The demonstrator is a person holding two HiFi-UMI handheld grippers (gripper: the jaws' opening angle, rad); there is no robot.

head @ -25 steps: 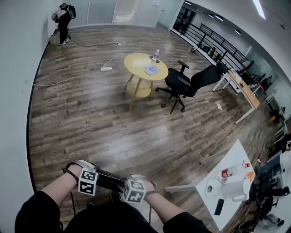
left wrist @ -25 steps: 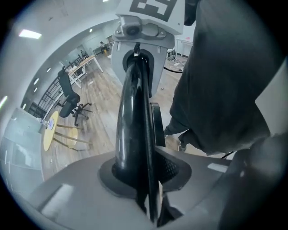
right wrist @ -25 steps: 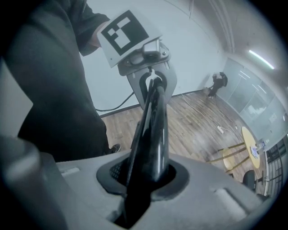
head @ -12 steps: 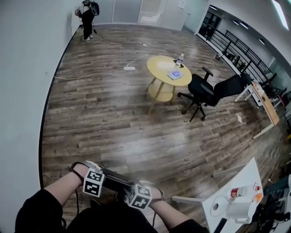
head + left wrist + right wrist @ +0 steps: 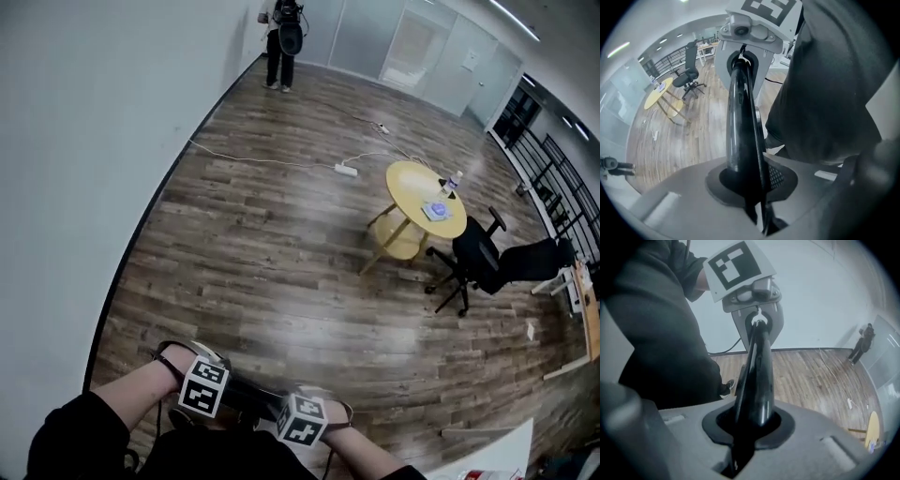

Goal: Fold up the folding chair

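Note:
The folding chair shows only as a glossy black tube (image 5: 251, 396) at the bottom of the head view, running between my two grippers just in front of my body. My left gripper (image 5: 208, 389) and right gripper (image 5: 300, 420) each grip one end of it, marker cubes facing up. In the left gripper view the tube (image 5: 740, 122) rises out of my shut jaws (image 5: 757, 206) toward the right gripper (image 5: 750, 33). The right gripper view mirrors this: the tube (image 5: 757, 376) leaves my jaws (image 5: 740, 451) toward the left gripper (image 5: 752, 301). Both pairs of jaws have just been closing on the tube. The rest of the chair is hidden.
A white wall (image 5: 94, 141) runs along the left. On the wooden floor stand a round yellow table (image 5: 427, 202) with a bottle (image 5: 453, 182) and a black office chair (image 5: 483, 262). A white power strip (image 5: 347, 169) with its cable lies beyond. A person (image 5: 283, 37) stands at the far wall.
The head view has swung left: the yellow table and office chair slid right and the wall fills more of the picture. Both grippers stay on the black tube, shifted slightly right and down.

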